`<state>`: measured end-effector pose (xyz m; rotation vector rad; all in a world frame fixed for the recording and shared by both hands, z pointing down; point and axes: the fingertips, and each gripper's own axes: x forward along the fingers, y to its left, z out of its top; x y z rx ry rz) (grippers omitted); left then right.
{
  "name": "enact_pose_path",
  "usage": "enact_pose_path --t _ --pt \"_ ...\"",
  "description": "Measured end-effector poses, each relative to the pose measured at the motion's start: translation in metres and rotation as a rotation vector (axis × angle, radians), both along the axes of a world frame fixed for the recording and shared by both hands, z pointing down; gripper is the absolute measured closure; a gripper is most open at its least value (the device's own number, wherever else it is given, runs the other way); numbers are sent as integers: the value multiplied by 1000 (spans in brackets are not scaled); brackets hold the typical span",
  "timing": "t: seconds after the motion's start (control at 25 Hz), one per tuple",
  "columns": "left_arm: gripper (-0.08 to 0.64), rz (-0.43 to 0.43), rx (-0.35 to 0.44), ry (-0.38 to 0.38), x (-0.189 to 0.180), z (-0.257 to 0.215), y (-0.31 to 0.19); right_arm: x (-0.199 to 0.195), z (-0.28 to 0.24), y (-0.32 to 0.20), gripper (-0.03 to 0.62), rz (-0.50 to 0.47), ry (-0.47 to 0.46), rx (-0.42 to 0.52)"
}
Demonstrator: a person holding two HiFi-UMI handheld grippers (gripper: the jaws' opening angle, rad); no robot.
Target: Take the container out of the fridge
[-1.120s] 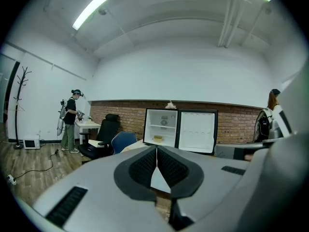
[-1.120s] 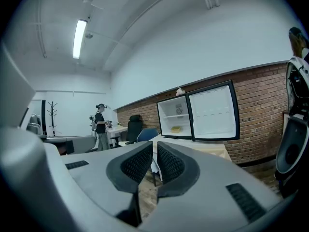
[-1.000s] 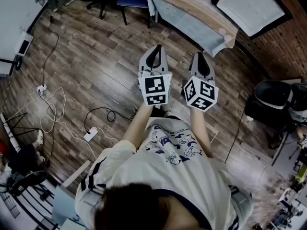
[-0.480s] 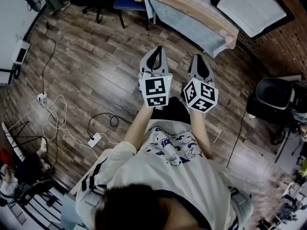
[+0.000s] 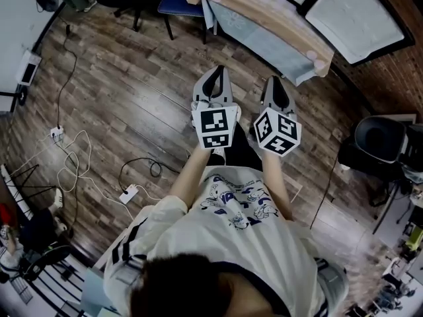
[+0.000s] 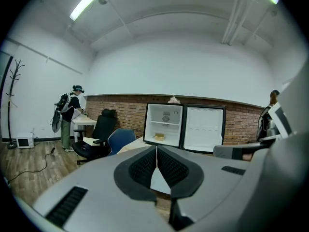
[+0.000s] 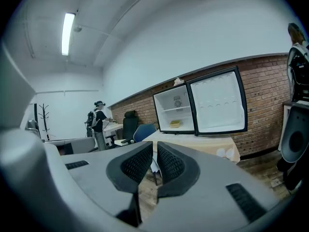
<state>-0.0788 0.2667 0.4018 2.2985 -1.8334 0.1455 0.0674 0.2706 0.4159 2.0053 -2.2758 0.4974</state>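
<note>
Though the fridge stands open, neither tool is near it yet. On the left tool the pads are pressed together at the tips, with nothing between them. On the right tool the pads are almost together with only a thin slit, and nothing is held. Both are held out side by side ahead of the person, over the wood floor, pointing towards the bench with its pale cloth.

The fridge is at the bench's far edge, on it or just behind it, cannot tell which. Its door is swung wide to the right. The container, small and yellowish, sits on the lower shelf, well apart from both tools.

This looks like the approach; the grasp has not begun.

Risks:
- If the tools arrive closed like this, they would shove the container deeper or tip it, so they need opening before entry.
- The bench lies between the person and the fridge, so it is likely a long reach, and a weak pinch at full stretch could let the container slip.
- The shelf above leaves little headroom, so lifting too high may knock it.
- The open door could catch the right tool.
- The blue chair by the bench's left corner and the cables on the floor to the person's left may snag a foot if the path drifts.
</note>
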Motion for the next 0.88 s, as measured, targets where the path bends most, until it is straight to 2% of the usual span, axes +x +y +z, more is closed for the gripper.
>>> enact_pose_path --t 0.32,0.88 --pt "540 -26 -5 3 6 3 -69 4 3 -74 545 -26 -8 -5" --pt "540 -62 0 -14 39 -10 -225 41 -6 -239 545 -45 -33 -11"
